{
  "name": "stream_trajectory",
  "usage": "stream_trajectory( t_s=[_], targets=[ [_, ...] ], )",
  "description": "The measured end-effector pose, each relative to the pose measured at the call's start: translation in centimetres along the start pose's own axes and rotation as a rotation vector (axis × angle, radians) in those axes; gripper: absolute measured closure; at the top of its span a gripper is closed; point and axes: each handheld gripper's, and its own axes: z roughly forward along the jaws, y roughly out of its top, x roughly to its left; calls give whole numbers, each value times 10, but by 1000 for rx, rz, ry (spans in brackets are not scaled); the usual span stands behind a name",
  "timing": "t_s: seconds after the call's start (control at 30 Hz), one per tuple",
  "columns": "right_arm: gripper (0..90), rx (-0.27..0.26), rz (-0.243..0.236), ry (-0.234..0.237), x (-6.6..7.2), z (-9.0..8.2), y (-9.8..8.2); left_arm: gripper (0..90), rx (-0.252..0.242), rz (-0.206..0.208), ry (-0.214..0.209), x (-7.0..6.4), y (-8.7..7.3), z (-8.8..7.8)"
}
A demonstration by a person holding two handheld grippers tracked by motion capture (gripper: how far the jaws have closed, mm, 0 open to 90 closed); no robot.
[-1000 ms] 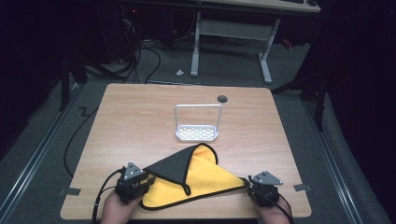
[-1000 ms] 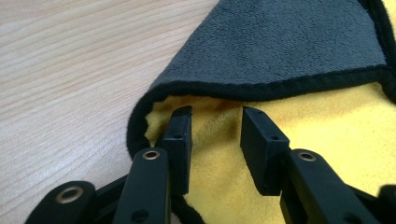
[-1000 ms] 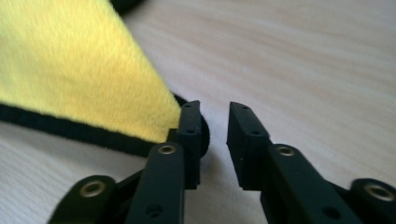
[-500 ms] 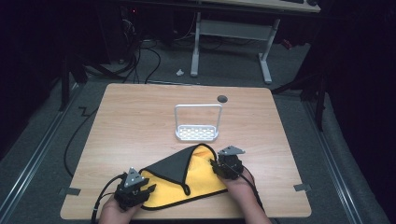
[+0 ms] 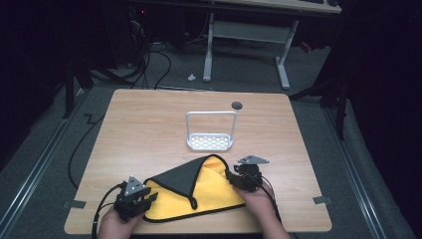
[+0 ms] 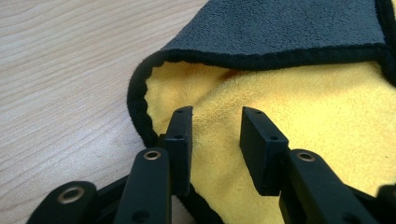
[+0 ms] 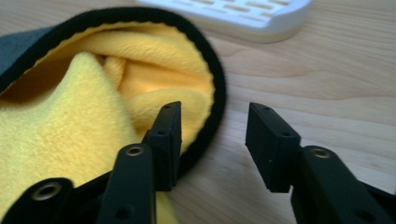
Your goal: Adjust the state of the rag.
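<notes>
The yellow cloth (image 5: pixel 199 201) with its grey backing and black hem lies on the near part of the table (image 5: pixel 149 124), partly folded: a grey flap (image 5: pixel 181 177) is turned over the yellow face along a diagonal, leaving a yellow wedge bare toward the near edge. So one fold looks made, but loosely, and the far right corner (image 7: pixel 205 74) bulges open in a rounded loop rather than lying flat. The left gripper (image 6: pixel 215 140) sits over the cloth's near left corner with its jaws spread, yellow pile between them but nothing pinched. The right gripper (image 7: pixel 212 140) stands at the looped corner, jaws likewise spread, one over the hem and the other over bare wood. The small white rack (image 5: pixel 210 132) stands apart, farther back. Judging from this, flattening that corner and any second fold remain to be done.
</notes>
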Motion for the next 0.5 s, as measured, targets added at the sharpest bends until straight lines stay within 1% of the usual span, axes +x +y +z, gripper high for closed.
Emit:
stream_trajectory(
  t_s=[0.07,0.1,0.13,0.17,0.2,0.23,0.27,0.3,0.33,0.4,0.47,0.5],
  targets=[
    [564,35,-47,-21,13,9,-3,632,5,2,2,-3,1,0],
    [607,45,-67,-35,16,12,-5,627,6,6,-5,-5,1,-2],
    [702,34,-101,-58,20,11,-7,627,-1,-1,-37,-9,2,-3],
    [791,39,-120,-45,23,10,-8,628,0,-1,-61,-11,3,-4],
    [829,43,-134,-46,25,10,-8,630,7,7,-92,-17,4,-3],
    [848,41,-163,-58,27,9,-9,630,15,27,-85,-20,4,-2],
    [856,42,-171,-60,28,8,-9,631,32,53,-67,-25,1,1],
    [859,42,-173,-63,27,7,-9,636,17,80,-49,-27,-1,1],
    [859,40,-180,-74,26,5,-10,640,22,71,-53,-26,-1,0],
    [860,20,-165,-100,18,0,-9,647,26,56,-61,-24,0,0],
    [861,-7,-136,-137,0,-10,-6,655,20,55,-63,-24,-1,0],
    [862,-13,-121,-155,-6,-13,-4,659,20,52,-60,-24,-1,0]
  ],
)
